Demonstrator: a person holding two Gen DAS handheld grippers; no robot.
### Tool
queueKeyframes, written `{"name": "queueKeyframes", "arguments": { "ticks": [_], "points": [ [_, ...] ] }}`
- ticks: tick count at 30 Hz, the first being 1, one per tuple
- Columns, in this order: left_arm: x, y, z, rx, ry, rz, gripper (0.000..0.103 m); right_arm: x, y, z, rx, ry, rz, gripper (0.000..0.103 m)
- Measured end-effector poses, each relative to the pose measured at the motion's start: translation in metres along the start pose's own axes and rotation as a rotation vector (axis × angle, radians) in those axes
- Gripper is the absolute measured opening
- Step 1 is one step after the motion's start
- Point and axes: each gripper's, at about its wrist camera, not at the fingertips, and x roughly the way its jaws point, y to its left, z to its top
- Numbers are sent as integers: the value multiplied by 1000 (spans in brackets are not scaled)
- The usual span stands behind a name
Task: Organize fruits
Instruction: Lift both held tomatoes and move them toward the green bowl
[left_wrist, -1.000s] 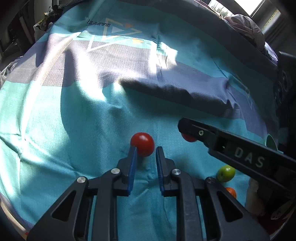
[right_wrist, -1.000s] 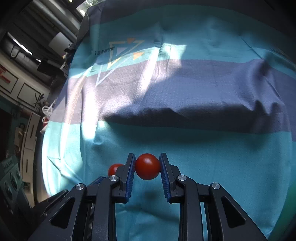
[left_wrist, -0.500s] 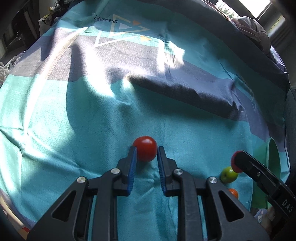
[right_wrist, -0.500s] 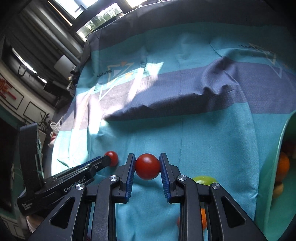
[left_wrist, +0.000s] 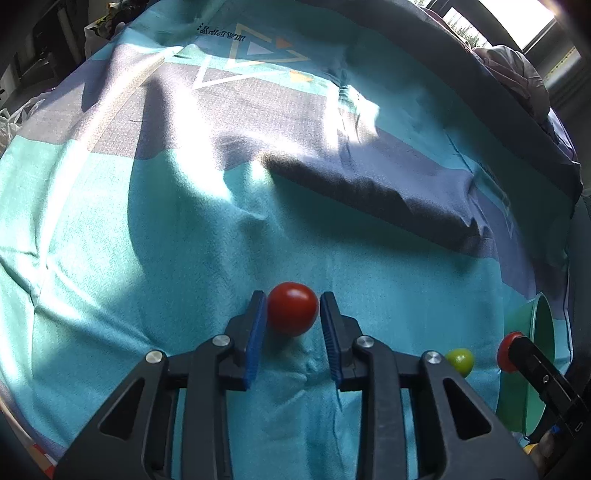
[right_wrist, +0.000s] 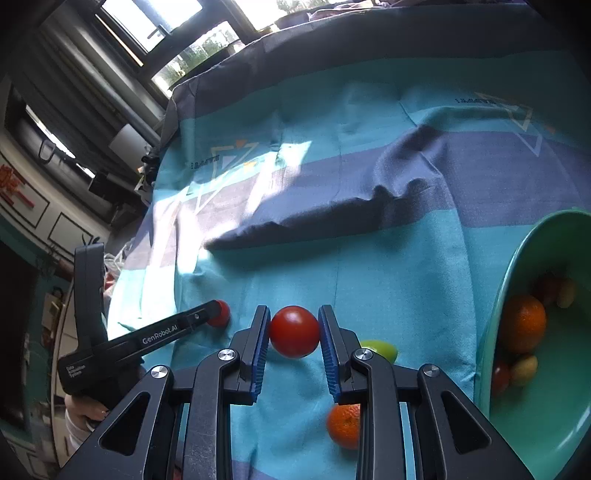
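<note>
My left gripper (left_wrist: 292, 314) is shut on a red tomato (left_wrist: 292, 308) just above the teal cloth. My right gripper (right_wrist: 293, 330) is shut on a second red tomato (right_wrist: 294, 331) and holds it above the cloth, left of a green bowl (right_wrist: 491, 325). The bowl holds an orange (right_wrist: 523, 323) and several small fruits. A green fruit (right_wrist: 382, 349) and an orange (right_wrist: 344, 425) lie on the cloth under my right gripper. In the left wrist view the green fruit (left_wrist: 460, 360) and the bowl (left_wrist: 543, 332) show at the right. My left gripper also shows in the right wrist view (right_wrist: 218, 314).
A teal and grey-blue cloth (left_wrist: 184, 221) covers the table, with a raised fold (left_wrist: 369, 188) across the middle. Windows and room clutter lie beyond the far edge.
My right gripper has carried its tomato to the right, toward the green bowl. My left gripper has closed around its tomato and held roughly in place.
</note>
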Motion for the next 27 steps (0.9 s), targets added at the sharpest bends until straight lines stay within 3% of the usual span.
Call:
{"name": "queueKeyframes", "arguments": {
  "ticks": [18,27],
  "points": [
    [17,-12,1,50,15,53,30,-3,4,-1,-27,-11,-17,28],
    [-29,-33,-15,113,-120,14,30,-15,0,-2,-9,-44,-24,28]
  ]
}}
